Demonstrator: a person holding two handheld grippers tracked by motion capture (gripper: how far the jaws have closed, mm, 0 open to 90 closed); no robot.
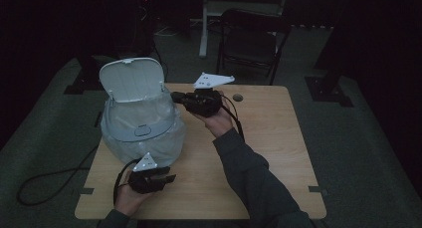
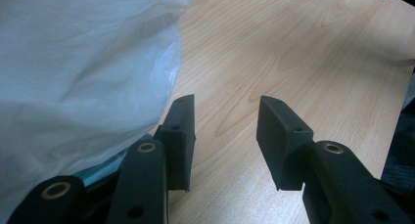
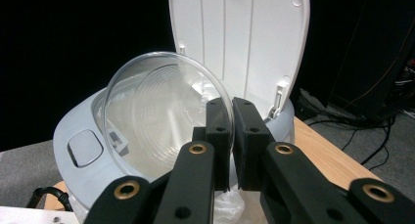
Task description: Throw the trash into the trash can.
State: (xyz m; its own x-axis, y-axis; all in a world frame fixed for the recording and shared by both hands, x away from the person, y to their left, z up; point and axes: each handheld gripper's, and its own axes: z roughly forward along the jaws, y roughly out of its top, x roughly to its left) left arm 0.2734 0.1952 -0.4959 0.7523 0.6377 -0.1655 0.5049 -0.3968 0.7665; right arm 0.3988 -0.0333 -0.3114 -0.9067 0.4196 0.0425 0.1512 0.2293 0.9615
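Observation:
A pale grey bin (image 1: 142, 133) stands on the left of the wooden table (image 1: 268, 138), its white lid (image 1: 132, 79) flipped up and a clear plastic bag (image 2: 73, 62) draped over its body. My right gripper (image 1: 174, 96) reaches in from the right at rim height. In the right gripper view it (image 3: 231, 106) is shut on the edge of a clear round plastic lid (image 3: 161, 116), held upright above the bin's opening (image 3: 73, 131), in front of the raised white lid (image 3: 240, 43). My left gripper (image 1: 171, 178) rests low by the bin's near side. Its jaws (image 2: 225, 104) are open over bare wood, with the bag just to their left.
A dark folding chair (image 1: 251, 39) stands beyond the table's far edge. A black cable (image 1: 50, 180) loops on the floor to the left. A small round hole (image 1: 238, 97) sits near the table's far edge. Bare wood stretches to the right of my forearm.

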